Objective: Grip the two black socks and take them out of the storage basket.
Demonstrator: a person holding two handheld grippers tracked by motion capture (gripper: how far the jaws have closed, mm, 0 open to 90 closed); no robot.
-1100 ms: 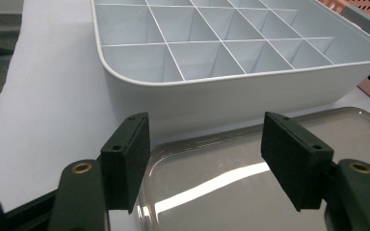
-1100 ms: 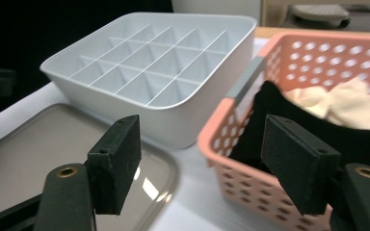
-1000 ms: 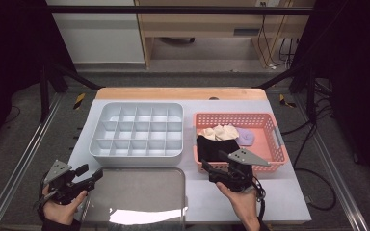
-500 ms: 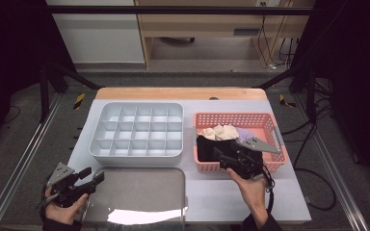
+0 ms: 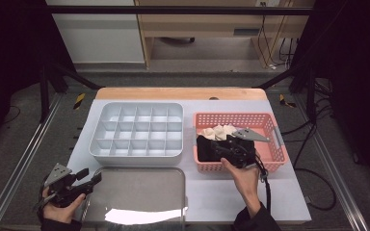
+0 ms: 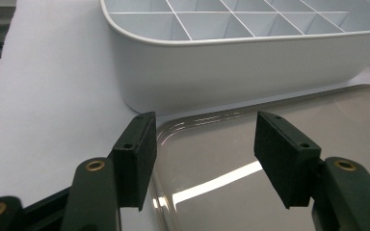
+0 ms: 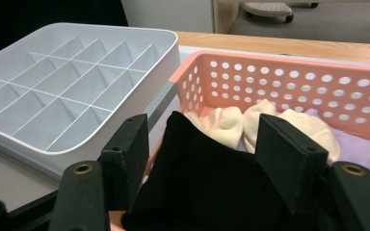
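Observation:
A pink perforated basket [image 5: 275, 144] [image 7: 289, 77] holds a black cloth [image 5: 205, 147] [image 7: 207, 183], cream cloths [image 5: 221, 131] [image 7: 226, 122] and a purple one [image 7: 356, 149]. My right gripper [image 5: 217, 151] [image 7: 202, 139] reaches into the basket's near left corner. Its jaws have just been closing and stand either side of the raised black cloth without clearly pinching it. My left gripper [image 5: 91, 177] [image 6: 200, 144] hovers open at the near left, over the corner of a shiny clear lid [image 5: 139, 192] [image 6: 270, 125]. Its jaws have just closed a little, with nothing between them.
A white compartment tray [image 5: 135, 130] [image 6: 241, 62] [image 7: 67, 82] with empty cells stands left of the basket, just behind the lid. White table covering [image 5: 279, 192] lies bare in front of the basket. Black frame posts flank the table.
My right gripper has moved away from the person, from in front of the basket into its near left corner over the black cloth. The left hand has barely shifted.

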